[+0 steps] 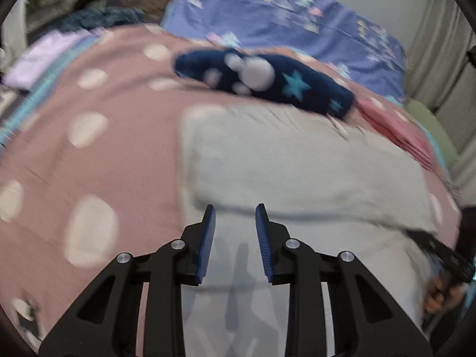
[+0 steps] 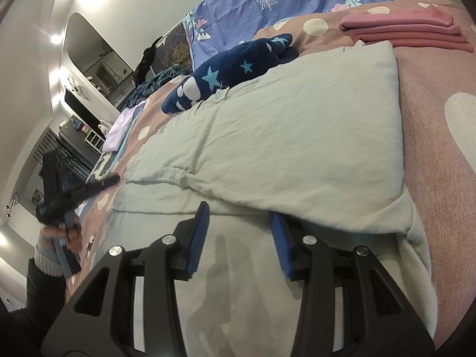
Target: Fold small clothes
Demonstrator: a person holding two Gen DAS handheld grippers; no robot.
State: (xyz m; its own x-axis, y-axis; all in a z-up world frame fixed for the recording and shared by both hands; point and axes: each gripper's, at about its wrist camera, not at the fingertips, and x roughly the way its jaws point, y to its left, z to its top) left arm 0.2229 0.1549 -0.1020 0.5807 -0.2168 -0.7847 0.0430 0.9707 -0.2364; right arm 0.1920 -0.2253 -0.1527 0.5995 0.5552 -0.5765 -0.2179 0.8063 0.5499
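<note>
while the pale grey-green garment (image 2: 297, 136) lies spread on the pink polka-dot bedspread (image 1: 98, 154), i judge it about half folded: its far part is doubled over toward me, and the folded edge runs across just ahead of both tools. my left gripper (image 1: 235, 226) hovers over the near, single layer with its blue pads apart and nothing between them. my right gripper (image 2: 238, 226) is likewise released, holding nothing; its right finger sits at or slightly under the folded flap's near corner, though i cannot tell if it touches.

beyond the garment, touching its far edge, lies a navy fleece piece with stars (image 2: 229, 74), loosely bundled and, as i read it, not folded yet. a neat stack of pink folded clothes (image 2: 407, 29) sits at the far right corner, so those look done. a lilac folded piece (image 1: 44, 56) rests at the bed's left edge.

what's left, by my reckoning: another fold or two on this garment, then the navy one.
</note>
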